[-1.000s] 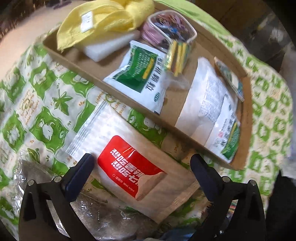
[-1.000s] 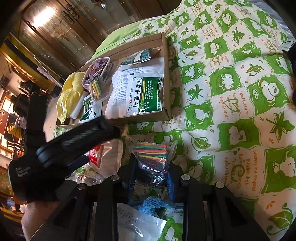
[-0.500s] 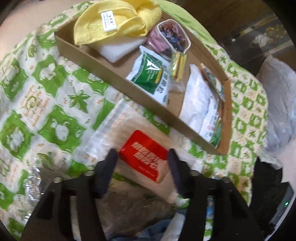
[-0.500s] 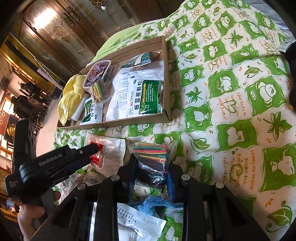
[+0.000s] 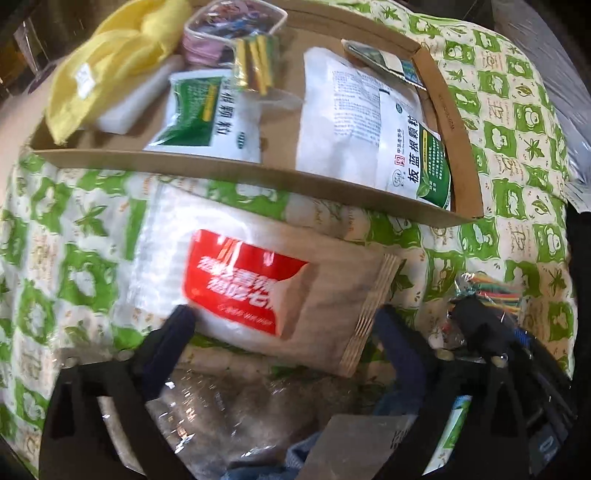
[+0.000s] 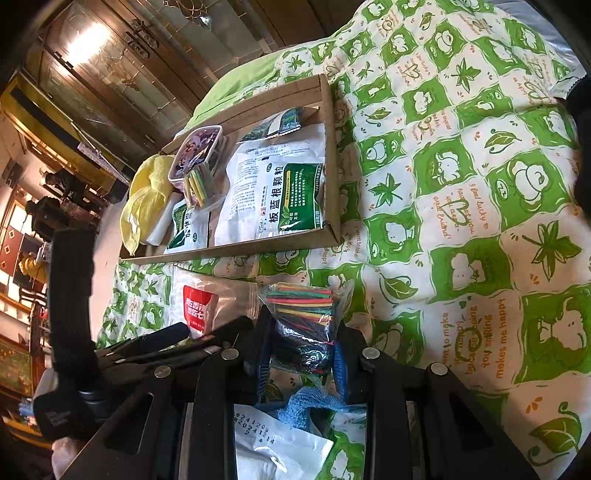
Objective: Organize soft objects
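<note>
Left tool (image 5: 284, 332) reopening, now lower over wet-wipe pack (image 5: 258, 280).

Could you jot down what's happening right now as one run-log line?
left gripper: opening, over wet-wipes pack, not gripping | right gripper: shut on bag of coloured strips | cardboard tray: partly filled

A cardboard tray (image 5: 236, 168) lies on the quilt (image 6: 461, 192). Seen from the left wrist, a towel (image 5: 107, 70) sits at its left end, partly over a foam block (image 5: 136, 107); right of them come a small packet (image 5: 199, 114), a lidded box (image 5: 236, 22) behind it, and a large packet (image 5: 369, 125) (filling the right end). In front of the tray lies a wipes pack (image 5: 258, 288), with a bag of coloured sticks (image 6: 303, 317) to its right.
</note>
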### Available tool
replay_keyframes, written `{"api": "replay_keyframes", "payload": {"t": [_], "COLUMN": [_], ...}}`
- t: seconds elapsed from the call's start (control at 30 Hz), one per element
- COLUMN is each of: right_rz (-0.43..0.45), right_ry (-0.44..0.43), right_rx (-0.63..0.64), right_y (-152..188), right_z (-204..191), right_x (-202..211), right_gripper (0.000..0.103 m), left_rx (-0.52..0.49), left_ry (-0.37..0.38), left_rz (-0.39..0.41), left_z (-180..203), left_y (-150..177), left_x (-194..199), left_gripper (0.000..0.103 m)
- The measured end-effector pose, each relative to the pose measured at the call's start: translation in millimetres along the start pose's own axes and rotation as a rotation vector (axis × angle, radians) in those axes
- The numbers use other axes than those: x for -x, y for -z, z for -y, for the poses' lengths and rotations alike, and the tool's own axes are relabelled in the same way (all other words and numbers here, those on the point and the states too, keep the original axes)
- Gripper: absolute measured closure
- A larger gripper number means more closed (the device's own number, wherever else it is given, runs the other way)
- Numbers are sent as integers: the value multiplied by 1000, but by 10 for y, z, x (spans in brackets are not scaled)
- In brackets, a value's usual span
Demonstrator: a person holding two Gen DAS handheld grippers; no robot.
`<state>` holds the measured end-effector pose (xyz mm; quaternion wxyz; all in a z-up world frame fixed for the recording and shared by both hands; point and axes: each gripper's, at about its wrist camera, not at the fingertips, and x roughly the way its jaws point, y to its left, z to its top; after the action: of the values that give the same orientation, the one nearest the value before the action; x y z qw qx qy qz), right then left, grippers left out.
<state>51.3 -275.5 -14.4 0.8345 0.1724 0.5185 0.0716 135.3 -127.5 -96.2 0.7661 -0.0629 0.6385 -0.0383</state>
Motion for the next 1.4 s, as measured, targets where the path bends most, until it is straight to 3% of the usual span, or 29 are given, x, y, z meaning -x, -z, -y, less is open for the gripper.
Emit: {"api": "replay_keyframes", "payload": {"t": [0.13, 0.3, 0.53, 0.67, 0.8, 0.9, 0.93, 0.97, 1.07, 1.13, 1.23, 1.4], "right_rz": [0, 5, 7, 17, 28, 48, 57, 71, 98, 88, 85, 80], "right_ry": [1, 2, 1, -4, -11, -9, -6, 0, 22, 17, 20, 25], "right_rx": [-7, -9, -12, -21, -25, -26, -26, -25, -14, -16, -15, -16], "right_y": [-3, -8, -7, -9, -3, 8, 13, 17, 33, 46, 43, 23], "right_z": [7, 0, 4, 26, 28, 34, 38, 39, 30, 24, 19, 20], "right_x": [-1, -5, -7, 22, 52, 102, 130, 167, 234, 218, 214, 185], "right_gripper": [76, 76, 76, 76, 76, 76, 76, 76, 76, 76, 76, 76], "left_rx": [155, 433, 505, 374, 221, 47, 16, -23, -121, -136, -92, 12], "left_ry": [60, 147, 5, -40, -22, -16, -13, 1, 12, 23, 55, 57], "left_rz": [6, 44, -27, -60, -5, 47, 51, 55, 73, 65, 35, -54], "left_z": [-170, -484, -327, -161, -57, 80, 106, 120, 141, 44, -262, -408], "left_y": [-99, -98, -204, -312, -243, -168, -151, -158, -127, -146, -181, -203], "left_x": [-4, 40, -145, -245, -171, -34, -6, 27, 176, 263, 366, 220], "left_gripper": [0, 0, 0, 0, 6, 17, 25, 39, 56, 61, 62, 61]}}
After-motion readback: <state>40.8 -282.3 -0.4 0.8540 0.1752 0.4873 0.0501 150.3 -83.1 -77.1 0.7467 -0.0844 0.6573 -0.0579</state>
